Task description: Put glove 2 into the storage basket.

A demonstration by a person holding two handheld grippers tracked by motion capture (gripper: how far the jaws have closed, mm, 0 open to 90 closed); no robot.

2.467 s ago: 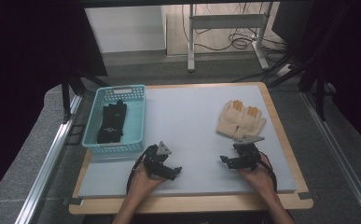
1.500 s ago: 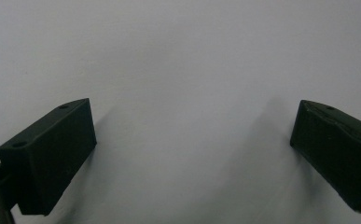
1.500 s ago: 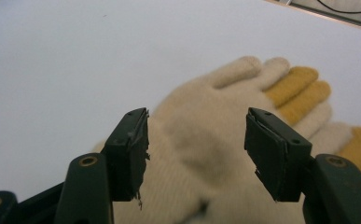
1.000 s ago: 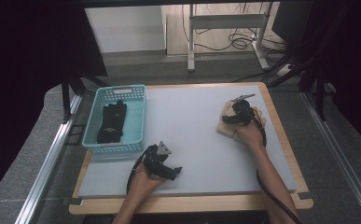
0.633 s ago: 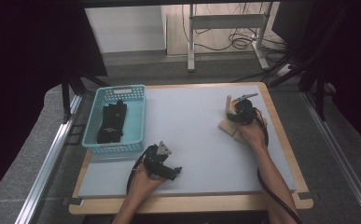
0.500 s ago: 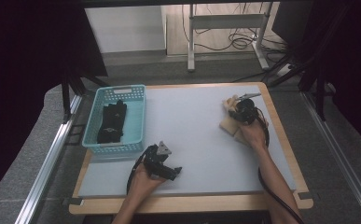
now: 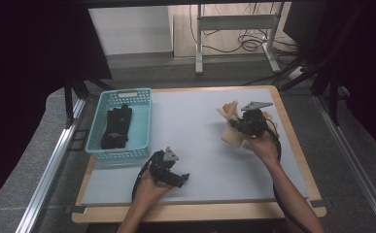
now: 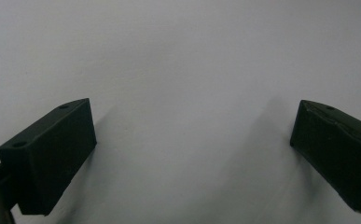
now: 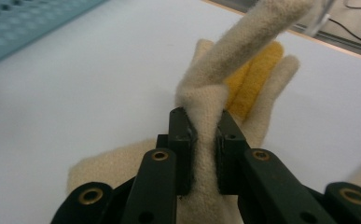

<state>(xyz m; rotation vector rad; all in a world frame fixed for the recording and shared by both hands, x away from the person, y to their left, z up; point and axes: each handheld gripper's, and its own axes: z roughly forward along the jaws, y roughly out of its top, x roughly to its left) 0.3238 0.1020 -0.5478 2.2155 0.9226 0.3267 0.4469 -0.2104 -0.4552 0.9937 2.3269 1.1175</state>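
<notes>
A cream glove (image 7: 230, 127) with yellow patches is lifted off the white table at the right, and my right gripper (image 7: 238, 123) is shut on it. In the right gripper view the jaws pinch a fold of the cream glove (image 9: 243, 70), whose fingers rise and droop past them. A second cream glove (image 7: 267, 116) lies mostly hidden behind that hand. My left gripper (image 7: 181, 178) rests low near the front edge, open. Its two fingers (image 8: 52, 149) stand wide apart over bare table with nothing between them.
A light blue basket (image 7: 142, 97) stands at the left of the table and holds a pair of black gloves (image 7: 116, 127). The table (image 7: 185, 116) has a wooden rim; a metal rail runs along its left side.
My right gripper went from the front edge to the cream gloves, shut on one and has raised it, shifting slightly left. The left gripper has stayed put.
</notes>
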